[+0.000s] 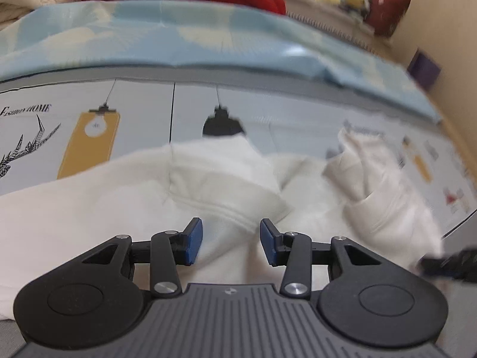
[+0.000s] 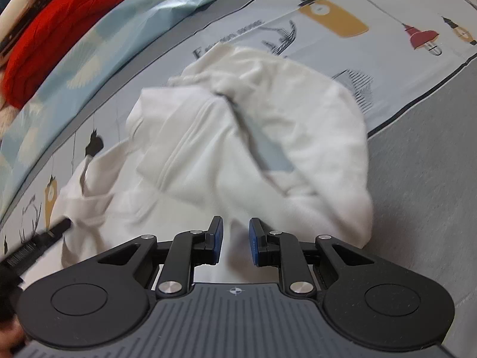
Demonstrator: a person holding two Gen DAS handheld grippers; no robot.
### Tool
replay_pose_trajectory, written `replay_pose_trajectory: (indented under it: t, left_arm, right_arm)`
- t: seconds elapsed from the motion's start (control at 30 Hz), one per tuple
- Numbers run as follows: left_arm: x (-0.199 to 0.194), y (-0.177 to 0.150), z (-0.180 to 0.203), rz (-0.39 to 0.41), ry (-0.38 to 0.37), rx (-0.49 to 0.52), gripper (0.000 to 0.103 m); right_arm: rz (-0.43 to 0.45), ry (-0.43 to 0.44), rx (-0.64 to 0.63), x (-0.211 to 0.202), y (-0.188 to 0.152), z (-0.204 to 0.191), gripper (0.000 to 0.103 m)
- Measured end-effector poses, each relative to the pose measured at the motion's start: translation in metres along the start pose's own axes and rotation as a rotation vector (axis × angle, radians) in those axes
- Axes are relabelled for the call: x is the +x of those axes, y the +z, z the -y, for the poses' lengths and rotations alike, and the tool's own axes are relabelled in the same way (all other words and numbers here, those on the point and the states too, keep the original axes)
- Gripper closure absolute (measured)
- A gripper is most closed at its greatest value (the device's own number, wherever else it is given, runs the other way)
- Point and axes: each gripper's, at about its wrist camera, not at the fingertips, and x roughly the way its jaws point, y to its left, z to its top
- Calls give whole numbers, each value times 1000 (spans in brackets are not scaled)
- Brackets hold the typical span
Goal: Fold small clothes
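Currently over a rumpled white garment (image 1: 208, 185) lying on a printed sheet (image 1: 143, 110) with lamp and antler drawings. Left gripper (image 1: 231, 244) low above a hemmed fold, jaws spread, blue pads (image 1: 195, 240) clear of the cloth between them. Right gripper (image 2: 235, 240) at the garment's near edge, jaws parted narrowly, nothing pinched. Beyond the sheet, a pale blue cover (image 1: 208, 38), then a red knit item (image 2: 65, 26). Grey fabric (image 2: 423, 185) beside the garment.
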Motion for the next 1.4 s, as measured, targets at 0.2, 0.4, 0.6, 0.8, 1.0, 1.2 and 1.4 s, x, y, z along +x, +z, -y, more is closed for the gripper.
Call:
replay_pose_trajectory:
  t: [0.2, 0.4, 0.6, 0.8, 1.0, 1.2, 1.4]
  left_arm:
    - [19, 2, -35, -36, 276, -187, 80]
    - [-3, 13, -27, -49, 263, -285, 75]
    - [-27, 19, -14, -31, 223, -220, 64]
    - [-33, 17, -15, -58, 211, -246, 64]
    - [-47, 23, -16, -23, 212, -235, 64]
    - [-59, 23, -22, -14, 208, -254, 64]
    - [-64, 20, -24, -22, 207, -253, 63]
  right_arm:
    - [87, 46, 45, -7, 20, 22, 83]
    - [191, -47, 51, -11, 43, 54, 79]
    - [121, -39, -7, 12, 47, 63, 71]
    - [103, -97, -245, 27, 36, 32, 85]
    - [390, -107, -175, -25, 41, 39, 99]
    - [500, -363, 309, -66, 55, 142, 99]
    - [236, -363, 482, -47, 40, 204, 81]
